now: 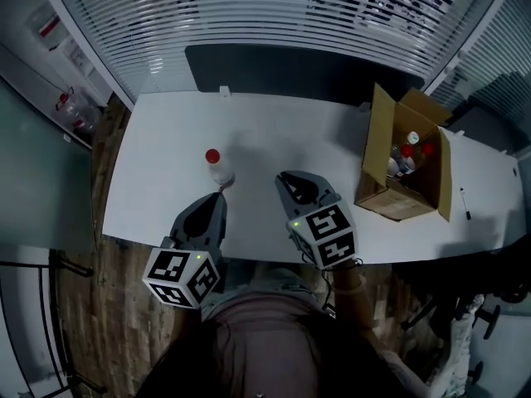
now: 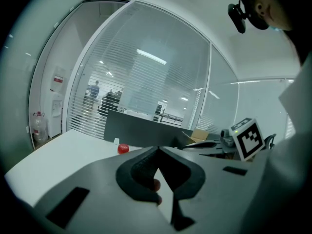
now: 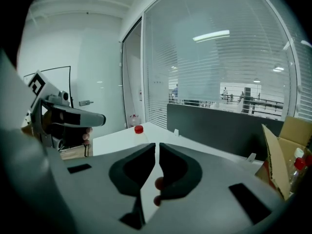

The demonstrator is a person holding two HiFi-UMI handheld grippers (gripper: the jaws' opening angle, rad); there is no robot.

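An office. A long white desk (image 1: 166, 181) stands against a dark divider screen (image 1: 290, 69). Behind the screen runs a glass wall (image 1: 249, 15) lined with thin horizontal blinds. Through the glass, a larger room shows, with strip lights (image 2: 151, 56) on its ceiling and a few people (image 2: 93, 90) standing far off. The floor (image 1: 83, 305) beside the desk is wood-patterned.

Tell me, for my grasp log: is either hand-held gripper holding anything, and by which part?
Nothing is held: left hand-held gripper and right hand-held gripper are shut, empty; the red-capped bottle stands free.
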